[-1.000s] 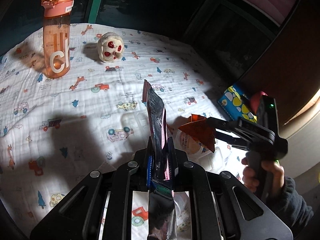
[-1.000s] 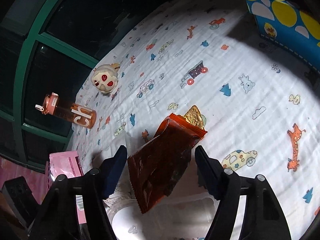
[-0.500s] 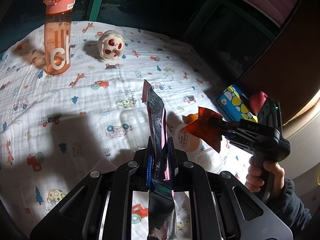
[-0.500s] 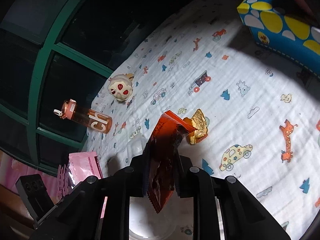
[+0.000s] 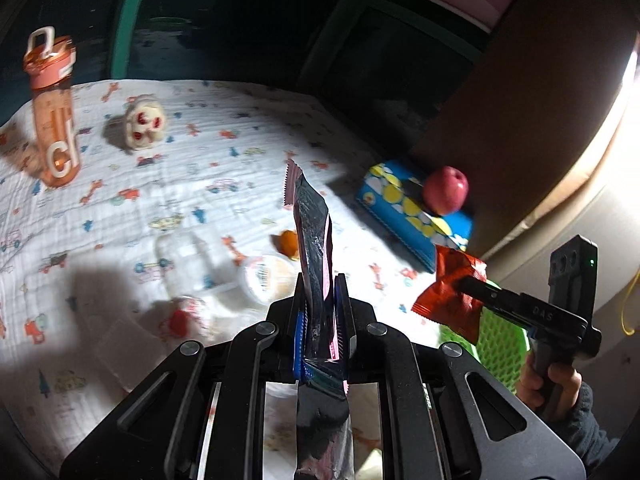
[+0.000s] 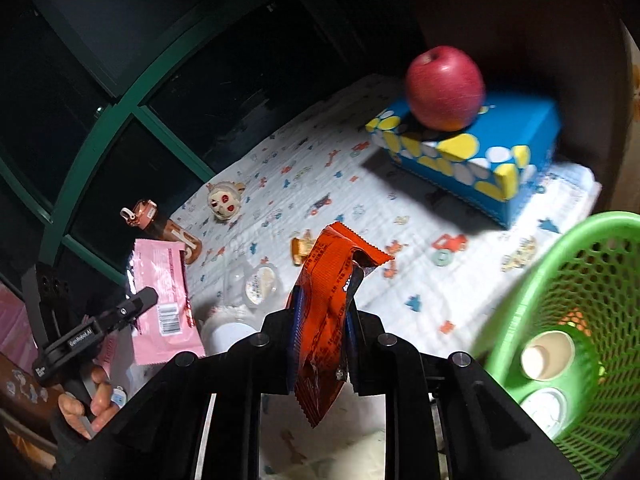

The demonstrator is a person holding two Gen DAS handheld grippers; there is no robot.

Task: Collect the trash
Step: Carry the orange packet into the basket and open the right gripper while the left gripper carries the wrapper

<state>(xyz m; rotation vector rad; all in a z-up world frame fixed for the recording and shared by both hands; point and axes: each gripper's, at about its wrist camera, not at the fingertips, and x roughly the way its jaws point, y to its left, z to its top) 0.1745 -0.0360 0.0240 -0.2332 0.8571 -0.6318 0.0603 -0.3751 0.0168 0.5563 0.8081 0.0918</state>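
My left tongs [image 5: 320,312] are clenched on a pink wrapper [image 5: 312,240], held upright above the counter [image 5: 240,140]. My right tongs [image 6: 322,320] are clamped on an orange wrapper [image 6: 332,280], lifted clear of the cloth, beside the green basket [image 6: 560,280]. The basket holds two cups. A small lidded cup [image 6: 260,284] and an orange scrap [image 6: 300,246] lie on the counter. An apple [image 6: 444,86] sits on the blue box [image 6: 500,160].

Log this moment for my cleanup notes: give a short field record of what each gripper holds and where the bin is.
left gripper: shut on pink wrapper
right gripper: shut on orange wrapper
green basket: right of the orange wrapper, cups inside
still on cloth: yogurt cup, orange scrap
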